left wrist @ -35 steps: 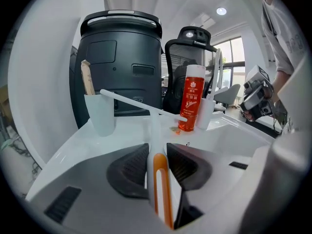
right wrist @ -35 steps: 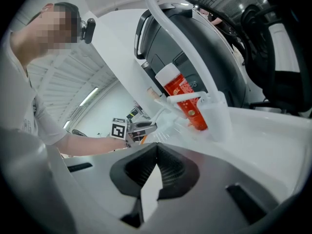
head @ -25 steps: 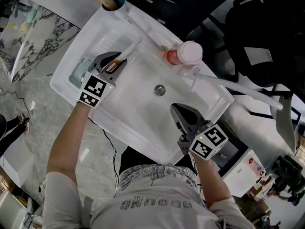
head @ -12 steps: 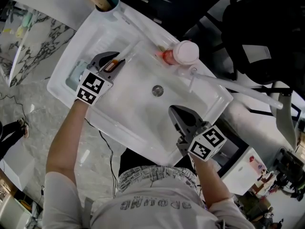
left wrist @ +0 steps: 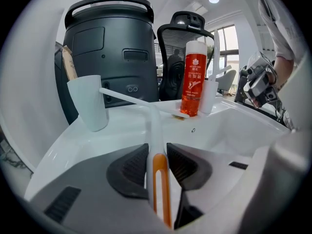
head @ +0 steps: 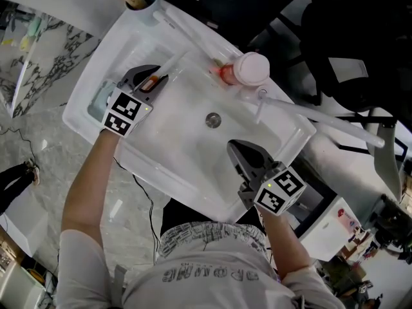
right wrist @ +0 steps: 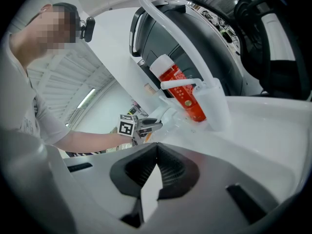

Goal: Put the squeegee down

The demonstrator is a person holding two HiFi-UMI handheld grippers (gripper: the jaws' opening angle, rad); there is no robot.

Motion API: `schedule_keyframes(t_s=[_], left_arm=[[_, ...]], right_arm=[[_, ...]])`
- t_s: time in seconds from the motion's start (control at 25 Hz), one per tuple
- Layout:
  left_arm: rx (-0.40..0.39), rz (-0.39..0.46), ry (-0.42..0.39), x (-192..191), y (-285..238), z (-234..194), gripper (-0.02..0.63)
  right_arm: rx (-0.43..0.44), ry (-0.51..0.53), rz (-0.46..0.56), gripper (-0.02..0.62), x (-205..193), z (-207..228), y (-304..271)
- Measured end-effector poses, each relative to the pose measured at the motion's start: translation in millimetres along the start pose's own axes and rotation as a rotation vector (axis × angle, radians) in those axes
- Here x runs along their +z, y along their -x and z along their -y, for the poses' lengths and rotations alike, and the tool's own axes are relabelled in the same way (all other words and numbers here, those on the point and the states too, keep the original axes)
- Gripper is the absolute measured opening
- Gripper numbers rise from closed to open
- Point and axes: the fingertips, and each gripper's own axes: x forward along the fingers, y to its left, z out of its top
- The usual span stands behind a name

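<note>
The white sink basin (head: pixel 174 140) is the reference throughout. The step in hand, as I judge it, is the release of the white T-shaped plastic squeegee (left wrist: pixel 155 128) with an orange insert in its handle. To do it well, the long blade (left wrist: pixel 129 100) should lie flat along the sink's back ledge and the handle should be lowered onto the sink's surface before the pads part. The jaws should then open just wide enough to clear the handle and draw back along its line. That way nothing drags the blade toward the white plastic cup (left wrist: pixel 90 104) at the sink's back left corner, or toward the orange-red bottle with a white cap (left wrist: pixel 193 79) on the back ledge. Whether the blade already touches the ledge cannot be told. The left gripper (left wrist: pixel 157 164), over the sink's back left part, has its jaws partly apart and clamped on the handle. The handle runs straight between the two ribbed pads, with the blade well beyond their tips. The right gripper (right wrist: pixel 156 165), above the sink's front right part, has its jaws closed together on nothing, well apart from the squeegee.
</note>
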Motion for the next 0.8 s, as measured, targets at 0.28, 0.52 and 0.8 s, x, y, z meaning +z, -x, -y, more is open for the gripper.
schedule_keyframes(t_s=[0.28, 0.52, 0.8], left_arm=[[0.015, -0.004, 0.006, 2, -1, 3, 0.147], [0.039, 0.009, -0.003, 7, 2, 1, 0.184], [0.073, 0.019, -0.002, 13, 13, -3, 0.192]], right_arm=[[0.001, 0.001, 0.004, 0.008, 3, 0, 2], [0.003, 0.006, 0.013, 0.008, 6, -2, 4], [0.008, 0.018, 0.024, 0.008, 9, -6, 7]])
